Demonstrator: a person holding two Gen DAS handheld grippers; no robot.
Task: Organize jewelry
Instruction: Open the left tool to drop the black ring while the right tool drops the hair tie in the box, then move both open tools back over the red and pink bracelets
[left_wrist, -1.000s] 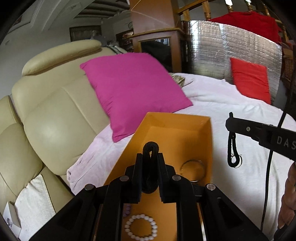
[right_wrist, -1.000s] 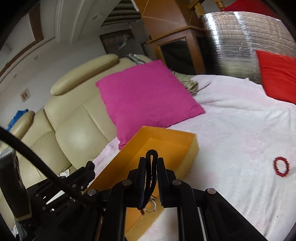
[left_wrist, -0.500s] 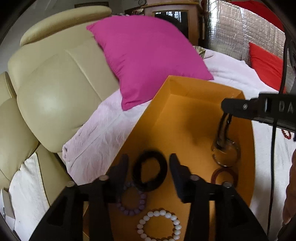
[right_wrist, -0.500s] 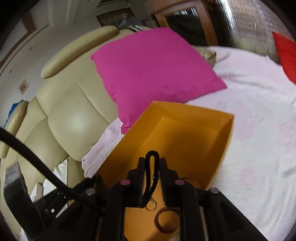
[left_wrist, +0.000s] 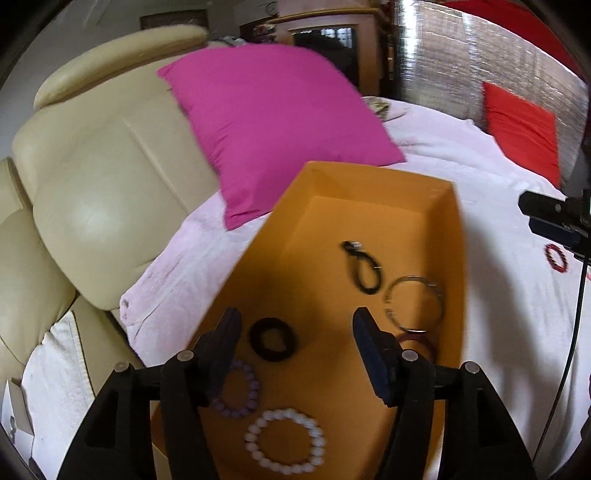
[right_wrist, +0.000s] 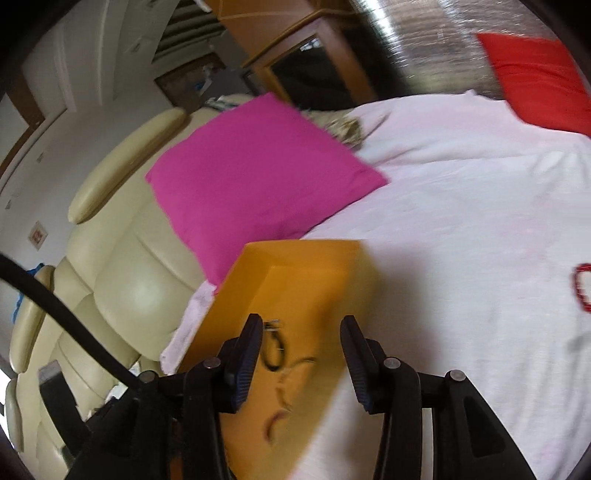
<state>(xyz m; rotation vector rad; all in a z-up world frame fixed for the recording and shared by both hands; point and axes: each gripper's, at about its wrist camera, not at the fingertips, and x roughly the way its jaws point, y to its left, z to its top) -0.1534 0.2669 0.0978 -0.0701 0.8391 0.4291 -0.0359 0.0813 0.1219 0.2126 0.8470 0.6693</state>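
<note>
The left gripper (left_wrist: 295, 328) hangs with its jaws spread wide over the orange cardboard tray (left_wrist: 452, 266), holding nothing. A black fabric hair band (left_wrist: 272, 339) lies on the tray floor between its fingers. Near it, the lilac bead bracelet (left_wrist: 236, 391) is half hidden by the left finger. The dark red bangle (left_wrist: 419, 341) is cut off behind the right one. The right gripper (right_wrist: 302, 339) is also wide and empty; motion blur smears the black cord bracelet (right_wrist: 273, 350) below it.

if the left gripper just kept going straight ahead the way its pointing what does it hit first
Probably the floor of the orange box, at or just past the black hair tie lying between the open left gripper's jaws. Depth is hard to judge.
</note>
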